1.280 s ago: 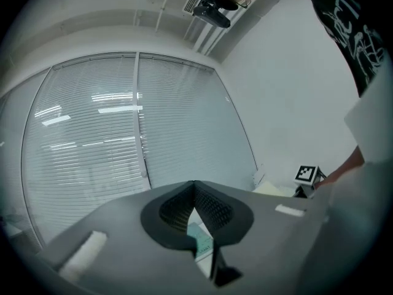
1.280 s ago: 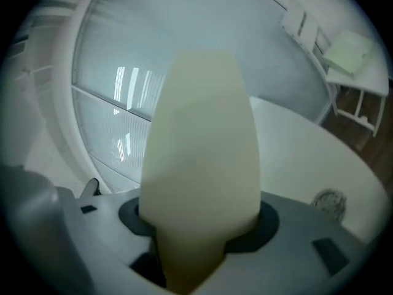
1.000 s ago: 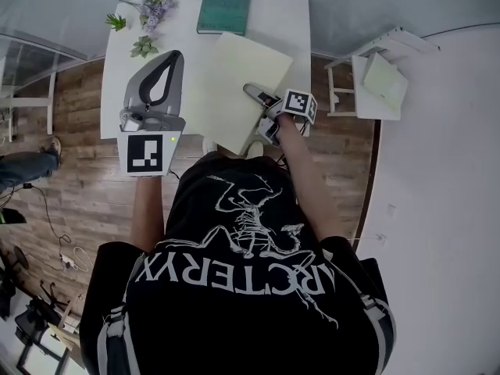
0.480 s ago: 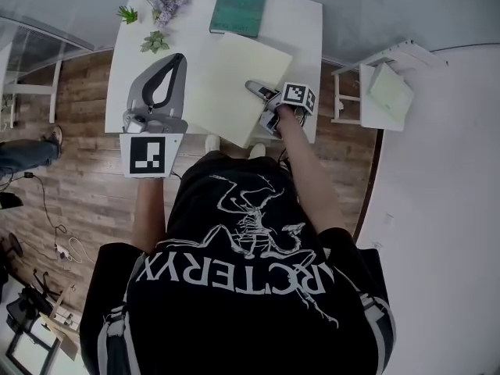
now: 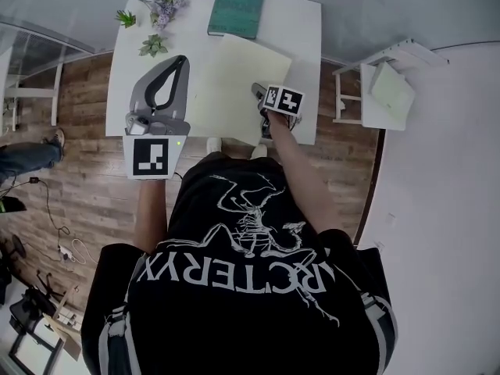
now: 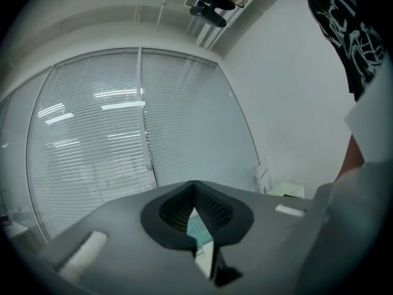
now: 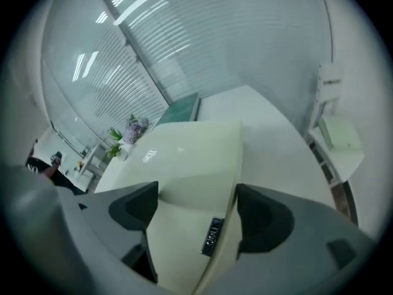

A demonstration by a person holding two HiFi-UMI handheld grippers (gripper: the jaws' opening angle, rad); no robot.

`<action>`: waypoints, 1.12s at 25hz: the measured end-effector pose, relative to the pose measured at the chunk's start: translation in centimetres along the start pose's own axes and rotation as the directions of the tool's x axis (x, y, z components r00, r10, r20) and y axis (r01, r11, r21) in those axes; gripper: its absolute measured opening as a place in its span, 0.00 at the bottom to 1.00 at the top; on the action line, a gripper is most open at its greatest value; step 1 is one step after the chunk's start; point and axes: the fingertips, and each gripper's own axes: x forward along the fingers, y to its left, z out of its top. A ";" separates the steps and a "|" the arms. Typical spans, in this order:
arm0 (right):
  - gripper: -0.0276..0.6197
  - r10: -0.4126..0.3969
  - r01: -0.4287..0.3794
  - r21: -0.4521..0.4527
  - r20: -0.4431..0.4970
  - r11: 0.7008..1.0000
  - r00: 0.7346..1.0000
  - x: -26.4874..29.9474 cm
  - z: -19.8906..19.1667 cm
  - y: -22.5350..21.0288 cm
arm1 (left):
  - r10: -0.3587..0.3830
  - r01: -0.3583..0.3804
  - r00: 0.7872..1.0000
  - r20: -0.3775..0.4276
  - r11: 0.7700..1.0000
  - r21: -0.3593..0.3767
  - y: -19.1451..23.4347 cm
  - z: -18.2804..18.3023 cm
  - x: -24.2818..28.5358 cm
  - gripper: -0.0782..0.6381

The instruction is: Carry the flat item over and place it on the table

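Observation:
The flat item, a pale yellow-green folder, lies on the white table, its near corner at the table's front edge. My right gripper is at the item's near right edge. In the right gripper view its jaws are opening and stand wide on either side of the flat item, with the pads clear of it. My left gripper hovers over the table's left half, pointing away from me, with nothing in it. In the left gripper view its jaws meet at the tip.
A teal book lies at the table's far edge and small plants stand at the far left corner. A white side stand holding a pale green item is to the right. Someone's leg shows on the wood floor at the left.
The flat item has slid further onto the table. My right gripper has rolled over and its jaws have widened off the item. The left gripper has hardly moved.

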 end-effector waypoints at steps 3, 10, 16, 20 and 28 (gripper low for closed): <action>0.68 0.030 -0.017 -0.107 0.123 0.994 0.992 -2.7 2.3 1.0 | 0.001 -0.001 1.000 0.009 1.000 -0.014 -0.1 0.2 0.2 0.12; 0.66 0.335 -0.138 -0.410 0.461 0.902 0.822 -15.7 8.9 5.1 | 0.006 -0.006 1.000 0.016 1.000 -0.020 0.1 0.1 0.4 0.12; 0.12 0.369 0.062 -0.554 0.630 0.830 0.683 -27.1 12.2 6.9 | -0.034 0.035 0.998 0.052 0.999 -0.012 -1.3 1.3 1.4 0.12; 0.08 0.381 0.168 -0.612 0.658 0.773 0.650 -31.4 13.6 8.3 | -0.072 0.070 0.993 0.089 0.997 0.022 -2.6 2.5 1.6 0.12; 0.06 0.405 0.229 -0.623 0.701 0.748 0.587 -34.6 15.8 9.6 | -0.095 0.096 0.993 0.076 0.995 -0.008 -3.0 3.2 2.2 0.12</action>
